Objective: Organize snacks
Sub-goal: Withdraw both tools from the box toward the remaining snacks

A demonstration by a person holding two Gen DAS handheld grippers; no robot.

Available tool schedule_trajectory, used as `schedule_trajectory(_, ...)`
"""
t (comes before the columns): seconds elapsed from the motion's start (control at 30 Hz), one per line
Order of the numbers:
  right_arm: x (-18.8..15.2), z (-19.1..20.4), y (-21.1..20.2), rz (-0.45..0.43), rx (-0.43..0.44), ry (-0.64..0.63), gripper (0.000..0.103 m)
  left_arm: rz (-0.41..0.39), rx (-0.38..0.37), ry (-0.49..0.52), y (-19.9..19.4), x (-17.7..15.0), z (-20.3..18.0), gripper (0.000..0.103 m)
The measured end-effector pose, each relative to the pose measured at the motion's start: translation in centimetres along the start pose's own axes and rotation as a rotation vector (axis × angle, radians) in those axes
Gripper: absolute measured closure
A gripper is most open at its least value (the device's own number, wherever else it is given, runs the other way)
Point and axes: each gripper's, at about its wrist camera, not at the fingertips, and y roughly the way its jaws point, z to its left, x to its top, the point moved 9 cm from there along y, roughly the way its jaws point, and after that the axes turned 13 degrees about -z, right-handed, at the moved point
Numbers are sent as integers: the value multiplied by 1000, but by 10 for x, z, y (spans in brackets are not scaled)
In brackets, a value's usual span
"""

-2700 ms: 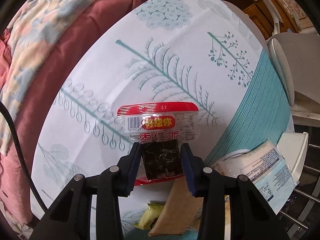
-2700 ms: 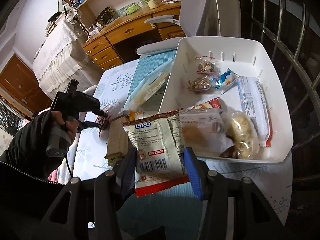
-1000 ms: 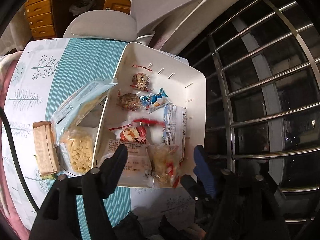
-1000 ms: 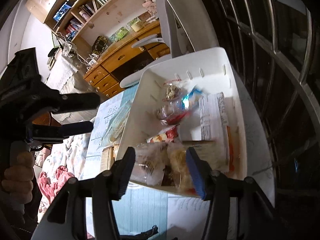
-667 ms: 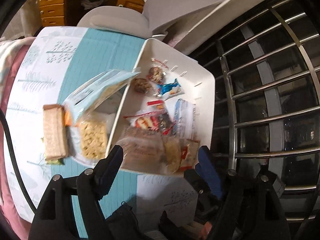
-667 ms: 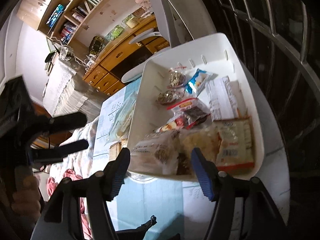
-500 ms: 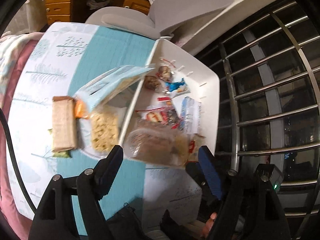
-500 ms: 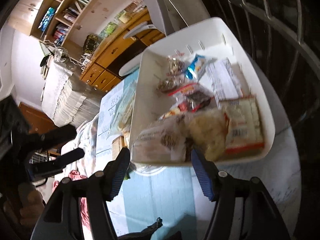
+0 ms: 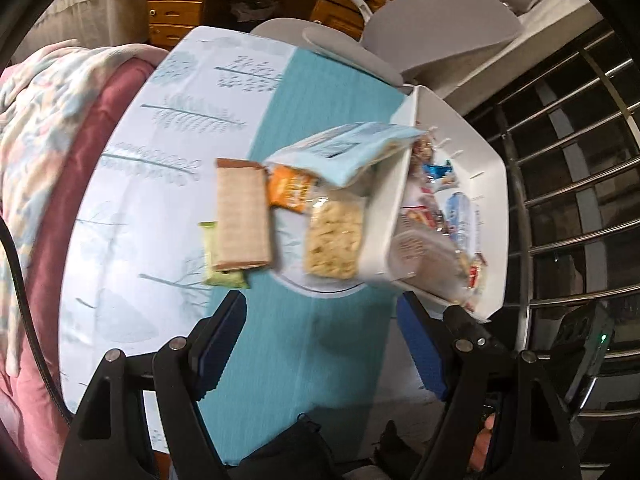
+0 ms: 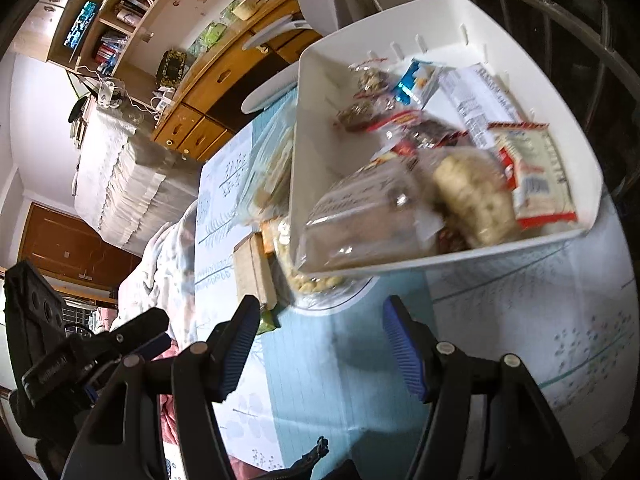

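My left gripper (image 9: 320, 320) hangs open over the teal stripe of the tablecloth, nothing between its fingers. Beyond it lie a brown wafer pack (image 9: 242, 216), a green pack (image 9: 218, 266), an orange pack (image 9: 290, 188) and a clear bag of pale crackers (image 9: 334, 240). A light blue bag (image 9: 344, 148) leans on the white bin (image 9: 492, 184). My right gripper (image 10: 320, 316) is open and empty, just short of the bin's (image 10: 440, 16) near wall. Several snacks fill the bin, among them a red-and-white pack (image 10: 536, 176) and a clear bread bag (image 10: 360, 216).
A grey chair (image 9: 436, 36) and a wooden desk (image 10: 224, 80) stand behind the table. Metal window bars (image 9: 580, 160) run along the right of the bin. A pink and floral blanket (image 9: 48, 128) borders the table's left edge.
Both grippers have let go of their packs, which now lie in the bin, and have drawn back from it. The left view has swung left onto the loose snacks on the cloth.
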Motion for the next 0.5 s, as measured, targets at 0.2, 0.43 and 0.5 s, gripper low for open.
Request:
schedule_trajectory(0.2,-16,23,14,14,-30,20,39,20,17,29,1,3,36,27)
schedule_trajectory(0.43,-33,48,33,-13,-77,58,39,67,24,83,6,17,76,27)
schedule_trajectory(0.5,-37,51,40,-33,-106,66,39,83,16,117,9,22,85,27)
